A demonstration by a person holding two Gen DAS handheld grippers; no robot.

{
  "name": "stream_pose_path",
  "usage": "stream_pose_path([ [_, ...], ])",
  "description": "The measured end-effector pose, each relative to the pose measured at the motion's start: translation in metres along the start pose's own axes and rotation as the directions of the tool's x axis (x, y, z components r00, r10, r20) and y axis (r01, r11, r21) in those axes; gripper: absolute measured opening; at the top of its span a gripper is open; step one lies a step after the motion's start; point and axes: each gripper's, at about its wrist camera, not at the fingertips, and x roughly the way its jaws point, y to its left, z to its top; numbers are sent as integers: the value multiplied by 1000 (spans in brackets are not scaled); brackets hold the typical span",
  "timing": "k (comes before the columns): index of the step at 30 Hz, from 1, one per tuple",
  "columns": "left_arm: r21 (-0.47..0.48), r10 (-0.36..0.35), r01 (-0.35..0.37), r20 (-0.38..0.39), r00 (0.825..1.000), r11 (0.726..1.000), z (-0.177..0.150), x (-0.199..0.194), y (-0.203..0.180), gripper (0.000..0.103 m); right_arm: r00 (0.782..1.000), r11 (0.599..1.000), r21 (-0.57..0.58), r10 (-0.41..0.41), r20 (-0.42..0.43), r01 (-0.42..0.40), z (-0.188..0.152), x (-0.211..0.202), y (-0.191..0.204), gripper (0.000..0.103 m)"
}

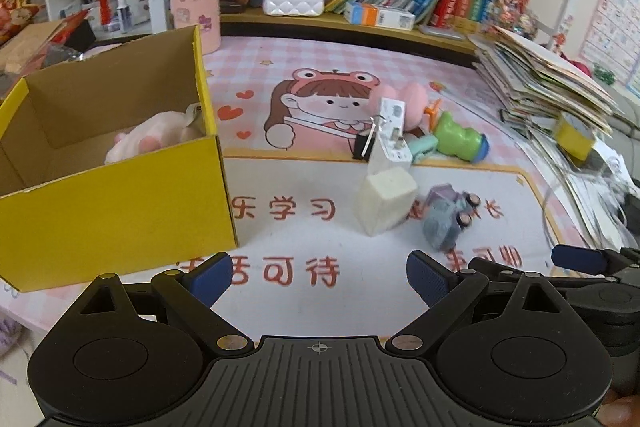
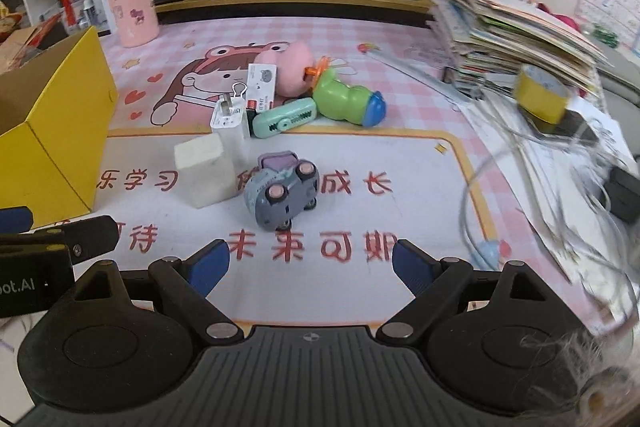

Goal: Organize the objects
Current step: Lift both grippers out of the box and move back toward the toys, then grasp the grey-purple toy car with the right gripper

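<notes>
Nearest the left wrist camera, the left gripper [image 1: 318,277] hangs over the table [image 1: 320,307] with its blue pads spread apart and nothing between them. Just ahead to its left stands the yellow box [image 1: 120,199], open at the top, with a pink plush toy [image 1: 160,137] already lying inside: the one item that appears sorted so far. Only this view looks into the box; it also catches the tip of the right gripper at its lower right edge. Still out on the cartoon mat are a white block [image 1: 386,203], a white charger [image 1: 390,143], and a grey toy car [image 1: 446,221] tipped on its side. From the right wrist camera, the right gripper [image 2: 310,261] is likewise wide open and empty, aimed at the toy car [image 2: 282,193], which lies near, straight ahead, apart from the pads. This view separates the heap behind more clearly: a mint stapler-like item [image 2: 284,119], a green and blue toy [image 2: 348,101], a pink round plush [image 2: 294,69], a binder clip [image 2: 239,91], and shows only the box's outer corner. By the look of it, most of the sorting remains.
</notes>
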Motion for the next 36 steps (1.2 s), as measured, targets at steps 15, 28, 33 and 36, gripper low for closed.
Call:
stream_pose_path([
  [15, -109, 130, -131, -20, 991, 985, 11, 13, -2, 95, 990, 954, -268, 137, -22, -138, 28, 60, 9, 87],
  [28, -106, 124, -127, -41, 991, 986, 19, 28, -16, 95, 985, 965, -201, 172, -7, -170, 42, 73, -15, 60],
  [33, -70, 78, -81, -48, 996, 994, 26, 41, -31, 95, 995, 993, -80, 89, 38, -86, 53, 64, -47, 60],
  [36, -48, 46, -48, -53, 998, 998, 30, 51, -43, 95, 996, 997, -23, 73, 54, -72, 57, 58, -62, 60],
])
